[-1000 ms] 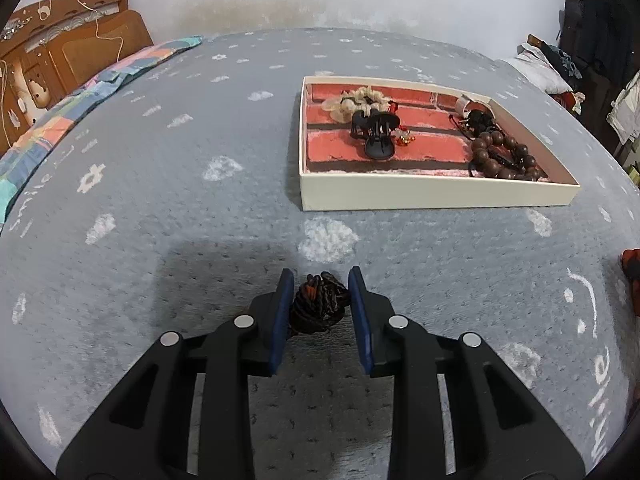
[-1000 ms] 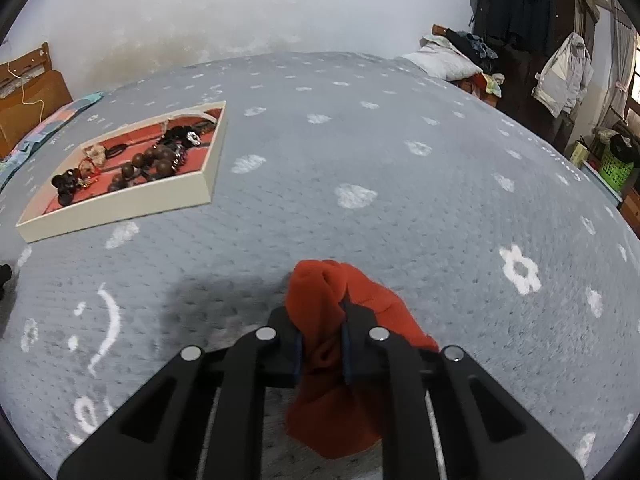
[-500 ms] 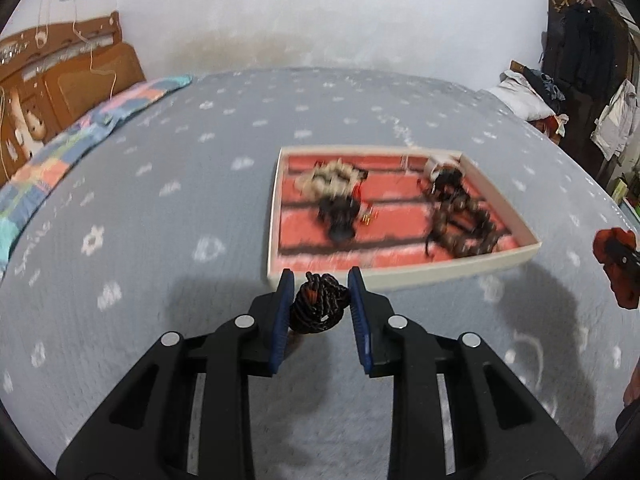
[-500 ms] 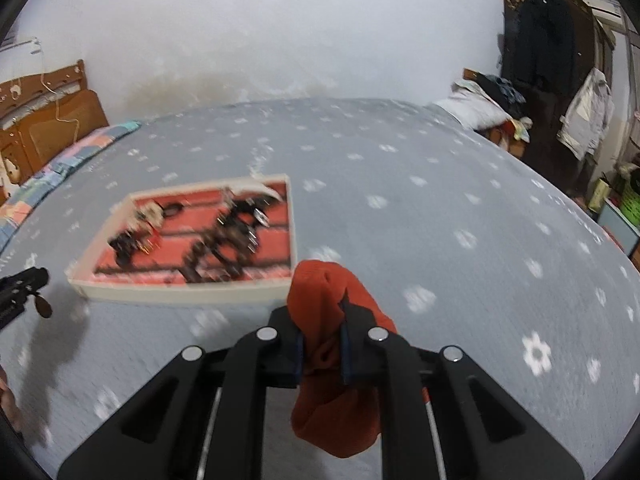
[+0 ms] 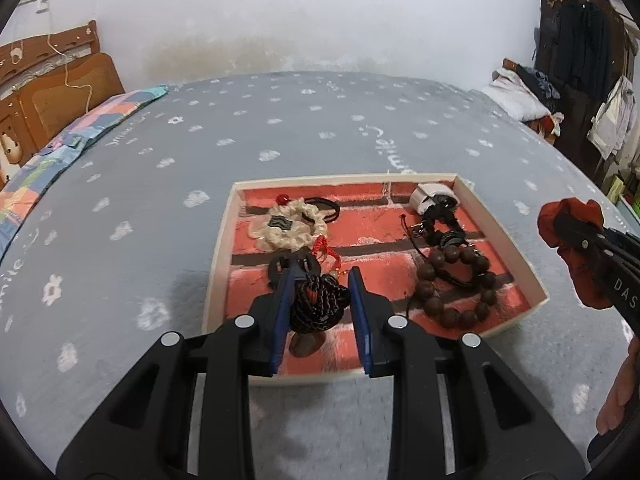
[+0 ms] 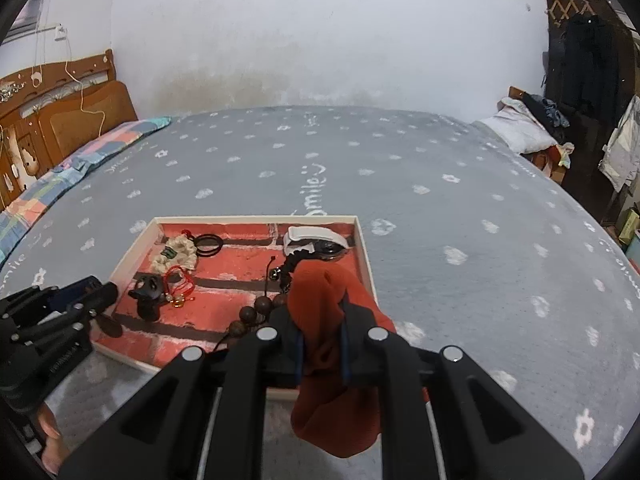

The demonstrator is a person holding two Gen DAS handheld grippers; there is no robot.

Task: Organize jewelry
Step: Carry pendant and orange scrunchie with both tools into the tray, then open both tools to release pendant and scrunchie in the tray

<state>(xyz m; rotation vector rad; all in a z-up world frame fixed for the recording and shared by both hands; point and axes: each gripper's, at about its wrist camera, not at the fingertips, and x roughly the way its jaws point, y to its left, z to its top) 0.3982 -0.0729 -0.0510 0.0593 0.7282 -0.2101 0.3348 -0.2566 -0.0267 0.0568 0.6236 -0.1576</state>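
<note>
Late stage: the tray (image 5: 218, 248) on the bed (image 5: 280, 128) already holds several pieces, while the left gripper (image 5: 320, 312), clamped on a dark braided cord ornament (image 5: 316, 304), and the right gripper (image 6: 322, 354), clamped on a red cloth pouch (image 6: 324, 300), hover above it, both undeposited.

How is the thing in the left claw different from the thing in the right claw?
The left claw grips a small dark braided cord knot, compact and round; the right claw grips a red cloth, soft, larger and hanging below the fingers. The knot is black with red flecks; the cloth is plain red. Both are held above the tray.
</note>
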